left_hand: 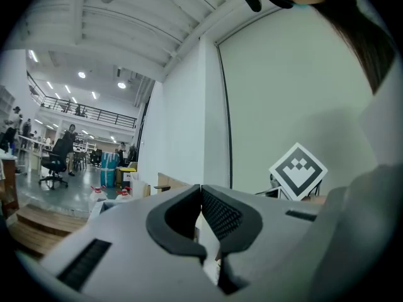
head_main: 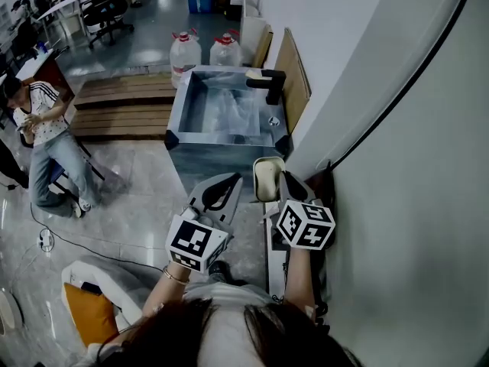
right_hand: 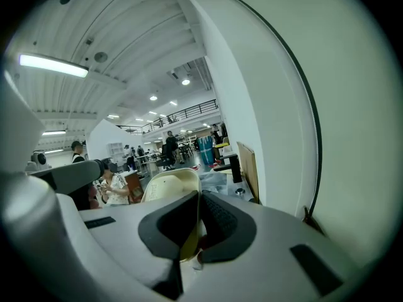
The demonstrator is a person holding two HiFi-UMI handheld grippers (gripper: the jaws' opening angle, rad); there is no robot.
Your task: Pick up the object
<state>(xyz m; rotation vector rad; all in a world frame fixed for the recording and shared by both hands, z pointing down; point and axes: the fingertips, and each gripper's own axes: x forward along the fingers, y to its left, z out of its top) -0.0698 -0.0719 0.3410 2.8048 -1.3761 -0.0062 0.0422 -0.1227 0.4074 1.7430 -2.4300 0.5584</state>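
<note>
**A:** Head view first: where's the object?

**B:** The cream, thin-walled plastic container [head_main: 267,176] is off any surface, carried at the tip of the right gripper [head_main: 280,182]. It is just beside the white wall and short of the square steel basin [head_main: 177,107] with its black tap [head_main: 269,82]. I judge it's held by the rim because that wall is thin enough to pinch.

**A:** And the left gripper [head_main: 226,186]?

**B:** It's alongside and carries nothing, probably kept clear as a spare.

**A:** Left gripper view?

**B:** Its 2 dark, dimpled rubber pads [left_hand: 220,212] meet at the tips, with nothing between the jaws.

**A:** Right gripper view?

**B:** There the jaws are almost together, clamped on the container's [right_hand: 165,184] smooth, rounded edge, which rises above the left pad. It looks like light, matte plastic, so the textured pads should hold it well. I'd call the pick-up done.
</note>
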